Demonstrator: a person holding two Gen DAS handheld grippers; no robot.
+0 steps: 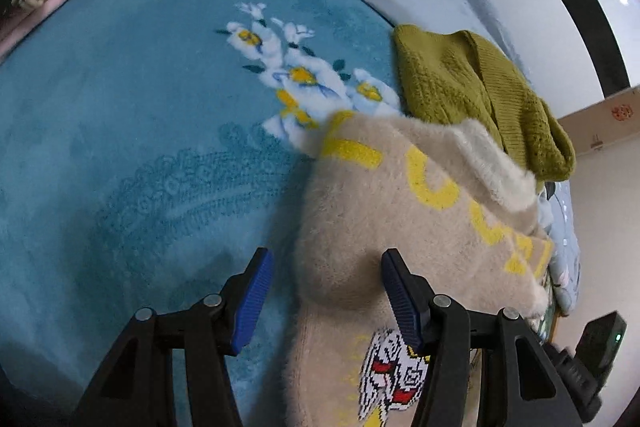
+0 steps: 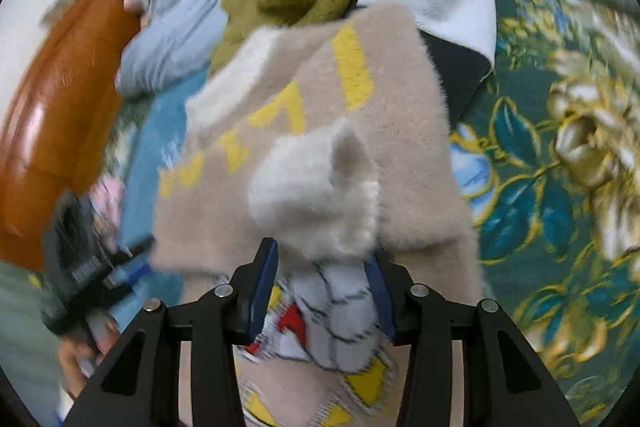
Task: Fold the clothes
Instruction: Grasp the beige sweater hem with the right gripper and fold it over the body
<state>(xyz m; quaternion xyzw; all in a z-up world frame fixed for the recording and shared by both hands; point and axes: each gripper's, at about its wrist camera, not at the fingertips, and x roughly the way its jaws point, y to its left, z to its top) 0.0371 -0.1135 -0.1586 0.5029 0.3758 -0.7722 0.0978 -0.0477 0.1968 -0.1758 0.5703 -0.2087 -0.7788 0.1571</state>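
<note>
Beige sweater [image 1: 400, 211] lies at 5 o'clock; left hand-held gripper [image 1: 326, 291] wide open, empty. Right hand-held gripper [image 2: 322, 287] open around its cuff [image 2: 316, 195], grip unclear.

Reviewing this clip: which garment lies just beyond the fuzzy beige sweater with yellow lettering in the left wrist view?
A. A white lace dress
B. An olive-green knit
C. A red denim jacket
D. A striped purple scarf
B. An olive-green knit lies on the teal floral blanket right behind the beige sweater, whose top edge overlaps it.
</note>
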